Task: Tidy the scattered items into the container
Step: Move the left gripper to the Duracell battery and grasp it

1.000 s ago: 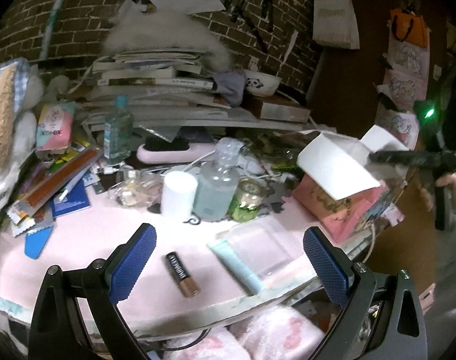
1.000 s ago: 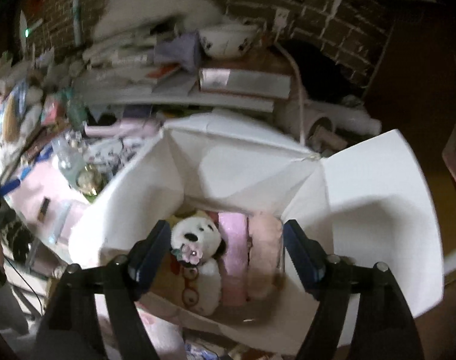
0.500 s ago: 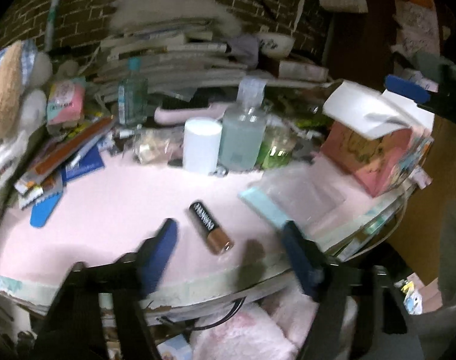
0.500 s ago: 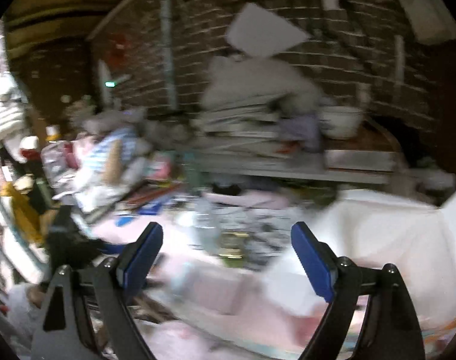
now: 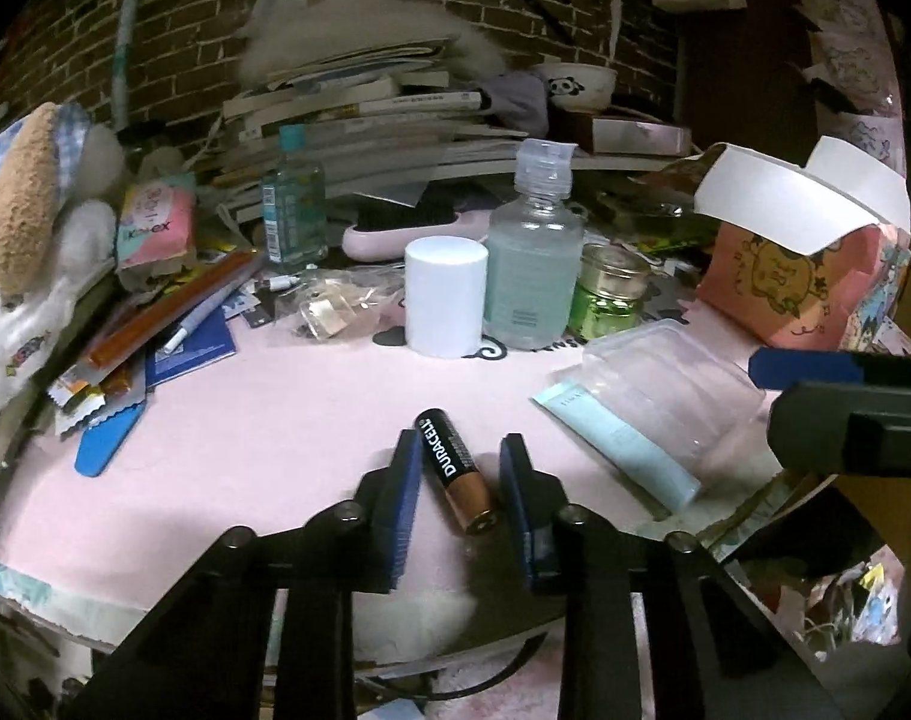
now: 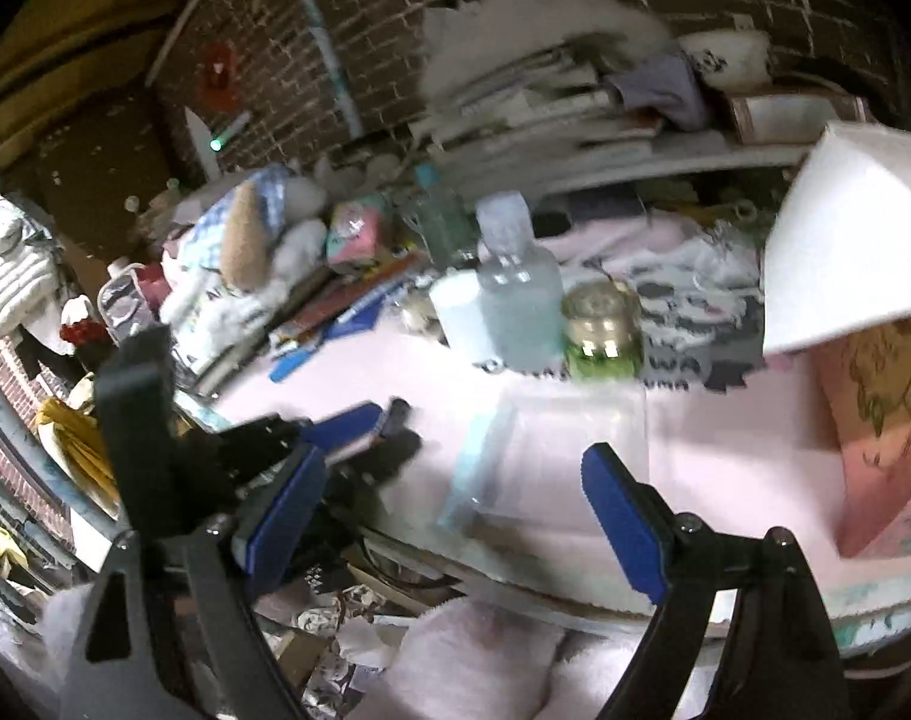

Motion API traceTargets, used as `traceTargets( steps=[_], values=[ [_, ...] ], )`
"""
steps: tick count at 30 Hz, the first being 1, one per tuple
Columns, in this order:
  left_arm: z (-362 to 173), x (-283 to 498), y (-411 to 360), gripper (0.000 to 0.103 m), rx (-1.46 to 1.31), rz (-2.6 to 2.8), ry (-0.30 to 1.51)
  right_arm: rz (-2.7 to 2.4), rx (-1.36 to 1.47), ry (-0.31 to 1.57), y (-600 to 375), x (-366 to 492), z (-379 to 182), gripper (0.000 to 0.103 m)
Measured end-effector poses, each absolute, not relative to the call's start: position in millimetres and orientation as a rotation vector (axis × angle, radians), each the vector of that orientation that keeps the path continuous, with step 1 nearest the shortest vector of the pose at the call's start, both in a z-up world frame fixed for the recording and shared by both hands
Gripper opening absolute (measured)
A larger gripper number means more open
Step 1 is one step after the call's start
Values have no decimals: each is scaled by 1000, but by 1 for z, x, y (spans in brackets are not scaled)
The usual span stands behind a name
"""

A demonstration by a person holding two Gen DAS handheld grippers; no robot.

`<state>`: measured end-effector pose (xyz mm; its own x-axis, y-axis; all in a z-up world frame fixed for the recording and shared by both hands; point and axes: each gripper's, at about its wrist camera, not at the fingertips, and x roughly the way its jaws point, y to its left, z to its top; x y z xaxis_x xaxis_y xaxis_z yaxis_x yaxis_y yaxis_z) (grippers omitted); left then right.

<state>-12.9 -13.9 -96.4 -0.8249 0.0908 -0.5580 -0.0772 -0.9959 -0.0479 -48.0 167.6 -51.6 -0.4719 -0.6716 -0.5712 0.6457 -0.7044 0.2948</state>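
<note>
A black and copper battery lies slantwise on the pink table top. My left gripper is closing on it, both blue pads against its sides; it also shows in the right wrist view. My right gripper stands open just off the table's front edge. It faces a clear plastic pouch and a pale teal tube, with nothing between its fingers. The container, a pink box with white flaps, stands open at the table's right end.
Behind the battery stand a white cylinder, a clear bottle and a green jar. Pens and wrappers pile up at left. A stack of books fills the back. The table edge is close in front.
My left gripper has sunk toward the table and closed from wide open around the battery. My right gripper has swung left and down, from over the box to the table's front.
</note>
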Motion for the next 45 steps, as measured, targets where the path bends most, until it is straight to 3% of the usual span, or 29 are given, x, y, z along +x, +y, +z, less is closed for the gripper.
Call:
traceTargets(
  steps=[8, 24, 45],
  values=[
    [-94, -17, -18, 8, -928, 2914, -24, -2198, 893, -103, 176, -54, -55, 86],
    [-71, -25, -15, 8, -907, 2900, 26, -2235, 883, -162, 191, -60, -53, 86],
    [-91, -46, -18, 8, -977, 2848, -25, -2233, 913, -206, 201, -63, -56, 86]
  ],
)
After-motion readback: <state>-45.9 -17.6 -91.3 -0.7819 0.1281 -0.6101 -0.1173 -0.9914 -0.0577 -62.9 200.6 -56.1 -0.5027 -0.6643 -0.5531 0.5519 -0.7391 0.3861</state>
